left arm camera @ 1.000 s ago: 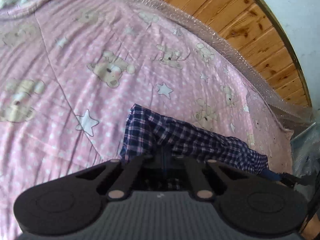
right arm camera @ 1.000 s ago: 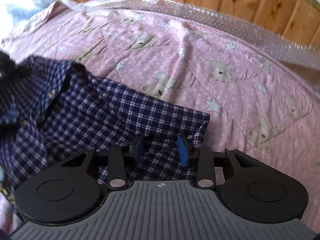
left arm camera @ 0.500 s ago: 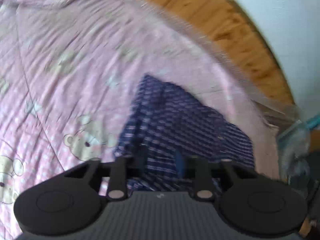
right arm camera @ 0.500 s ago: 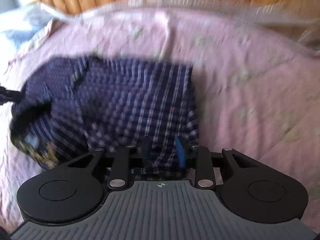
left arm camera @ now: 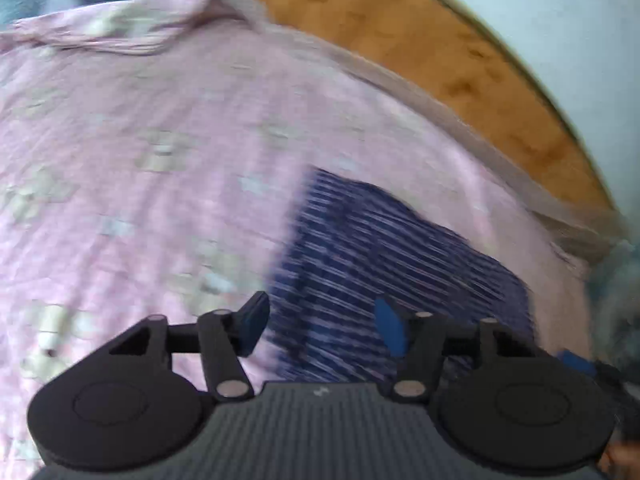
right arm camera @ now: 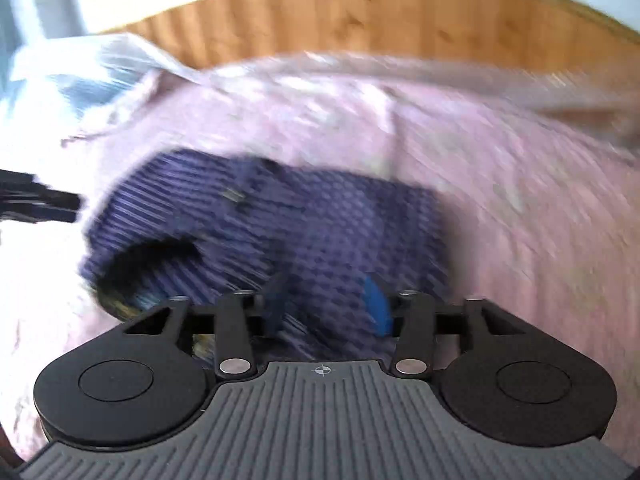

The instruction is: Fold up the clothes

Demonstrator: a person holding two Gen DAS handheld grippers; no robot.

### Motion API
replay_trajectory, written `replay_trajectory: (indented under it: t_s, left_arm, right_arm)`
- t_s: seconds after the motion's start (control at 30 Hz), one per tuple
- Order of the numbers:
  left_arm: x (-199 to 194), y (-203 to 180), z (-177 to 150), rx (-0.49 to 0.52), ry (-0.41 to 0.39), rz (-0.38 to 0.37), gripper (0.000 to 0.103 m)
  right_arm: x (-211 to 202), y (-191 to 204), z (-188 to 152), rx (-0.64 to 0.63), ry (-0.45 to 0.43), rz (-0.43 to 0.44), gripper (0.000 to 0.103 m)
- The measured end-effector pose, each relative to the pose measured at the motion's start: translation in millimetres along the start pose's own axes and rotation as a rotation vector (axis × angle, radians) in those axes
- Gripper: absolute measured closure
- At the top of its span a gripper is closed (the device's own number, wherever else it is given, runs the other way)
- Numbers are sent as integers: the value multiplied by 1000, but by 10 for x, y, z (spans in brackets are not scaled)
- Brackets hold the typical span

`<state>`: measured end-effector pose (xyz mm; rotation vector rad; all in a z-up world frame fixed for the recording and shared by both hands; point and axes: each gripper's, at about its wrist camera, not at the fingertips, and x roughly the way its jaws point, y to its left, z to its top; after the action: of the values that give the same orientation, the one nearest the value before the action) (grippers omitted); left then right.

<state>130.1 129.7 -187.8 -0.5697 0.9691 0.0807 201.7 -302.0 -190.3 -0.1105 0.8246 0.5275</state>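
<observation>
While both views are smeared by motion blur, the dark blue plaid shirt can be made out lying bunched on the pink bedspread, running in the left wrist view from the centre toward four o'clock; the left gripper sits at six o'clock with its jaws spread apart, having just been opening, and the cloth shows in the gap behind them with neither blue pad pressing on it; in the right wrist view the shirt fills the middle, with a dark opening at about eight o'clock of the heap; the right gripper at six o'clock also stands parted, its jaws having just been widening, the plaid fabric visible between the pads but not pinched; a wooden headboard curves across twelve o'clock; clear plastic wrap lies crumpled at ten o'clock along the bed's edge; the other tool's dark tip pokes in at nine o'clock, just beside the shirt.
</observation>
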Motion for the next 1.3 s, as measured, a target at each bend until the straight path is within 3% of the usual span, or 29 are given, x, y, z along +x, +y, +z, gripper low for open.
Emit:
replay_trajectory:
  t_s: [0.1,0.13,0.17,0.23,0.3,0.4,0.47,0.53,0.57,0.6,0.63,0.67,0.73,0.83,0.9,0.93,1.0,1.03,1.13,1.17,1.3]
  left_arm:
    - [95,128,-44,-65,10,-12,46]
    - [105,105,-46,-61,12,-32,61]
    - [84,59,-51,-49,21,-66,98]
    - [28,-48,-62,-19,43,-143,99]
    - [-3,-82,-138,49,70,-157,99]
    - [258,101,-241,78,123,-54,98]
    - [331,243,-233,46,112,-77,91]
    - [199,297,-179,17,96,-118,89]
    - [78,301,-151,21,71,-136,85]
    - [-77,281,-127,35,31,-150,83]
    - [-225,256,-110,49,-6,-167,76]
    - [-312,217,-93,56,-29,-197,75]
    - [-373,105,-68,72,-52,-262,75]
    - [-18,-119,-135,142,32,-254,75]
    - [312,-163,-307,202,117,-146,81]
    - [332,-150,-365,214,88,-145,82]
    - [237,-125,-354,190,103,-147,82]
    - [138,-90,-352,158,95,-167,77]
    - [-146,42,-373,42,64,-235,45]
    - [-191,92,-400,-2,66,-249,39]
    - [-37,272,-537,-217,138,-272,35]
  right_arm:
    - [354,302,-64,-93,49,35,46]
    - [474,373,-124,-124,74,17,55]
    - [552,406,-200,-147,107,5,84]
    - [505,378,-279,-172,128,-23,93]
    - [326,331,-292,-180,130,-50,97]
    - [301,330,-320,-222,173,-55,97]
    - [402,426,-378,-277,190,-85,87]
    - [394,499,-375,-289,198,-110,85]
    - [310,529,-316,-266,192,-119,76]
    - [168,543,-258,-229,158,-122,66]
    - [-12,527,-213,-178,96,-123,48]
    - [-175,493,-187,-122,30,-133,43]
    - [-285,369,-160,-5,-32,-166,49]
    - [-60,90,-282,167,5,-244,65]
    - [173,-155,-497,293,83,-282,62]
    - [163,-248,-580,354,60,-258,58]
    - [110,-422,-707,484,25,-215,61]
    - [20,-496,-720,559,13,-200,59]
    - [-397,-681,-954,846,-134,-61,40]
    - [-475,-718,-1072,939,-161,3,35]
    - [-270,-665,-1441,1180,-128,184,28]
